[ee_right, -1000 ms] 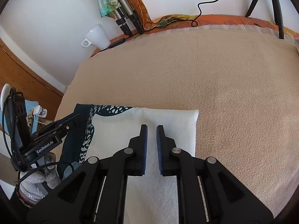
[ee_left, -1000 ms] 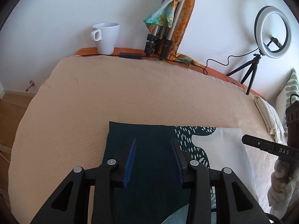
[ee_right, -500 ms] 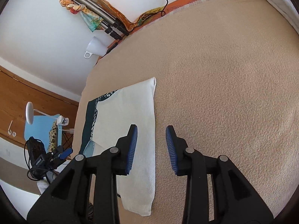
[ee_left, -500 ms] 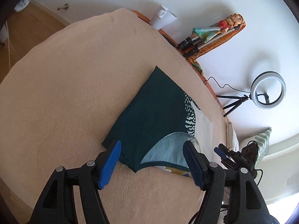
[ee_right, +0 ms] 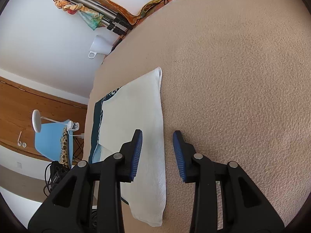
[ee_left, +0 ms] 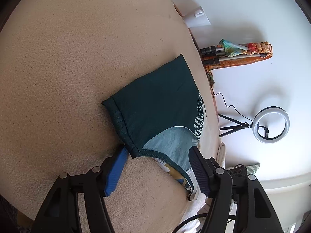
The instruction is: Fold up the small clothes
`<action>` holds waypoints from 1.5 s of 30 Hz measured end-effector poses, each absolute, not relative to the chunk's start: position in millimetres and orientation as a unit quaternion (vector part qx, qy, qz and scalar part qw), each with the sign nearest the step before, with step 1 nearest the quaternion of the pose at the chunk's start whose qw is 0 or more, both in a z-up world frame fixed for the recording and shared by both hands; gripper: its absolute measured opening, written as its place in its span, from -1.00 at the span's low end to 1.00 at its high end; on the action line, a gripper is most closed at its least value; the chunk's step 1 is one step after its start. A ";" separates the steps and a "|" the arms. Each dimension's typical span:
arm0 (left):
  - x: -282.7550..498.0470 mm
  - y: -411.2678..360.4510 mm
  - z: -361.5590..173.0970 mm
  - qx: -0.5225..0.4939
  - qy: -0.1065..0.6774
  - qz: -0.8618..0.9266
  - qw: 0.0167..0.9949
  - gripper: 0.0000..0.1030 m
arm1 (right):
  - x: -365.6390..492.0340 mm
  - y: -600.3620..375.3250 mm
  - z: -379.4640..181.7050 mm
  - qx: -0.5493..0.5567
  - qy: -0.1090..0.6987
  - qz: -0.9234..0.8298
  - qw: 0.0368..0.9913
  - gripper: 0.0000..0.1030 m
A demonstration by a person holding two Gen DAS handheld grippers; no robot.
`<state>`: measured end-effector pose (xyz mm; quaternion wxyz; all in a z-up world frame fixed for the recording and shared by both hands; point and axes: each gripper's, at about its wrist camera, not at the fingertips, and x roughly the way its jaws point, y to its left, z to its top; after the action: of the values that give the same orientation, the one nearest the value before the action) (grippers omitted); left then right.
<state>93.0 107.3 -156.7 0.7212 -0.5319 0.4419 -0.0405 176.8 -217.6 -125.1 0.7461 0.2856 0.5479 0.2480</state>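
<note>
A small garment lies folded flat on the beige blanket [ee_left: 68, 58]. In the left wrist view its dark teal end [ee_left: 155, 101] shows, with a light blue neck lining and a near corner. My left gripper [ee_left: 157, 167] is open, its jaws set wide on either side of that near corner, low over the blanket. In the right wrist view the garment's white end [ee_right: 134, 116] shows, with a folded right edge. My right gripper [ee_right: 157, 151] is open, its jaws straddling that right edge, holding nothing.
A white mug [ee_left: 196, 19] stands at the blanket's far edge by the wall. Folded tripods with a colourful scarf [ee_left: 233, 52] and a ring light [ee_left: 272, 124] stand along the wall. A blue chair [ee_right: 56, 139] stands off the left side.
Both grippers have opened wide, rolled and drawn back from the middle of the garment to its outer ends. The garment lies as before.
</note>
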 end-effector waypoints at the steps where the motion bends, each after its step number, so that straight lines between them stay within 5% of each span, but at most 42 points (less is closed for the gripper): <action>1: 96.7 105.4 -156.6 -0.526 0.442 -0.043 0.725 0.29 | 178.2 -218.0 -126.1 0.289 0.547 0.250 0.745 -0.33; 14: 133.4 90.5 -161.1 -0.508 0.437 -0.031 0.741 -0.31 | 209.6 -201.1 -140.6 0.354 0.526 0.278 0.722 -0.33; 22: 143.1 81.3 -157.3 -0.451 0.438 -0.008 0.777 -0.74 | 219.0 -181.8 -144.9 0.352 0.527 0.289 0.718 -0.57; 25: 143.3 69.8 -146.4 -0.386 0.434 -0.003 0.814 -0.91 | 219.4 -173.8 -142.5 0.337 0.529 0.284 0.725 -0.82; 45: 130.1 21.3 -82.6 -0.292 0.382 -0.066 0.874 -0.97 | 195.0 -165.8 -58.0 0.263 0.490 0.287 0.780 -0.91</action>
<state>130.1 21.3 -82.6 0.8742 -0.2925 0.3818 -0.0665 195.0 -165.8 -58.0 0.7796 0.2628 0.4905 0.2874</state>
